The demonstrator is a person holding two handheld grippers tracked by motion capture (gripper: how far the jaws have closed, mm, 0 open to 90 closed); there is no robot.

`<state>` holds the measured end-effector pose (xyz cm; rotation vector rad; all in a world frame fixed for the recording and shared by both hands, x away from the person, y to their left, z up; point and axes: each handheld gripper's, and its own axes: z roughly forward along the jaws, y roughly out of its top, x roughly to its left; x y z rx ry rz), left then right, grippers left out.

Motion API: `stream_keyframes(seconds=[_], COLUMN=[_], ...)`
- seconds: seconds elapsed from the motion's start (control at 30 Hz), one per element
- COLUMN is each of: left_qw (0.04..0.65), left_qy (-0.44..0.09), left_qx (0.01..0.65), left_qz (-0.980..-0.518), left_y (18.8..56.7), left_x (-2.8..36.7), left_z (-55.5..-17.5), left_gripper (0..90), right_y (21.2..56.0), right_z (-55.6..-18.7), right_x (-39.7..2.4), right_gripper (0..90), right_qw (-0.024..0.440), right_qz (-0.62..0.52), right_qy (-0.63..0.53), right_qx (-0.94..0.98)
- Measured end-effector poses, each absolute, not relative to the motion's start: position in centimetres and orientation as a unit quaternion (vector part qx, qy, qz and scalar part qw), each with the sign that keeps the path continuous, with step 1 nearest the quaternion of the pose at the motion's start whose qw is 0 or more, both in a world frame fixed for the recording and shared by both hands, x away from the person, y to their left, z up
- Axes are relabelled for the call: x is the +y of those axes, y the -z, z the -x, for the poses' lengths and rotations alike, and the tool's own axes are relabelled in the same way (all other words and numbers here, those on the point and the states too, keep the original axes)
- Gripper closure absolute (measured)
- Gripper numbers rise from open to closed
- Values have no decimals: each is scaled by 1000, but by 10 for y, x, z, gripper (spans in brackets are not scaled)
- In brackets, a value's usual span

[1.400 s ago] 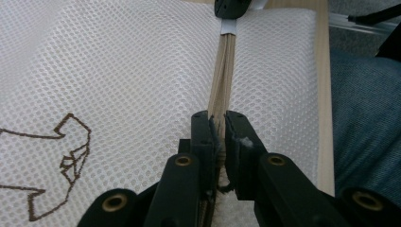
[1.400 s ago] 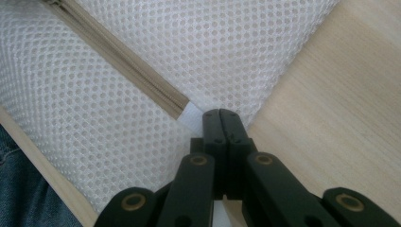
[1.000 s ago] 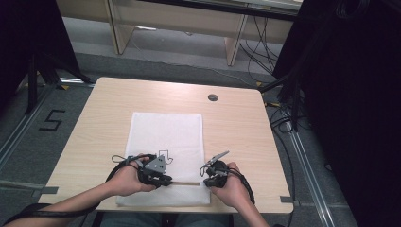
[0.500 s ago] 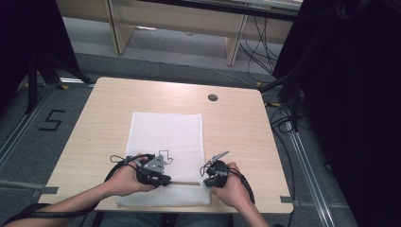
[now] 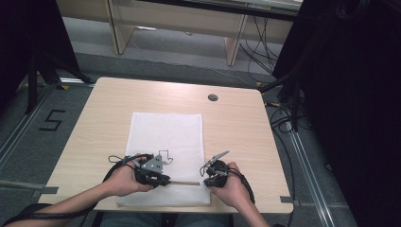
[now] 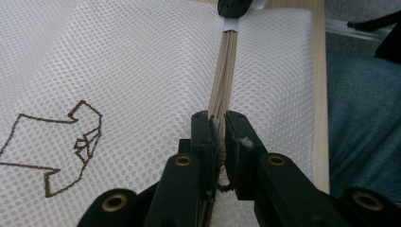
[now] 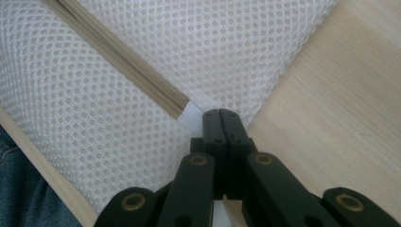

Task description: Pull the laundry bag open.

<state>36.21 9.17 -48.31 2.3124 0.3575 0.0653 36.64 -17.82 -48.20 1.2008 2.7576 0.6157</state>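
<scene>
A white mesh bag (image 5: 165, 132) lies flat on the wooden table (image 5: 236, 127), with a tan zipper (image 5: 184, 182) running along its near edge. My left gripper (image 5: 165, 180) is at the zipper's left end. In the left gripper view its jaws (image 6: 217, 124) are shut on the tan zipper (image 6: 226, 66). My right gripper (image 5: 204, 174) is at the zipper's right end, shut (image 7: 220, 116) on the white fabric tab (image 7: 191, 116) there. A brown outline drawing (image 6: 71, 142) is stitched on the mesh beside the left gripper.
A round cable hole (image 5: 213, 97) sits in the table's far right part. Bare wood lies right of the bag. The person's jeans (image 6: 359, 118) are just past the near table edge. Cables and dark stands surround the table on the floor.
</scene>
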Motion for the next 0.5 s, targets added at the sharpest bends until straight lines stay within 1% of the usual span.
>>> stream_keyframes(seconds=[0.27,0.5], left_qw=[381,391], left_qy=[-31,-30], left_qx=[136,140], left_qz=[-914,-909], left_y=[481,481], left_x=[95,97], left_z=[-362,-361], left_gripper=[824,825], right_y=[482,482], right_z=[-367,-366], right_x=[-178,-178], right_gripper=[900,900], right_qw=[35,32], right_qz=[-389,-399], right_qy=[-201,-197], right_qx=[898,895])
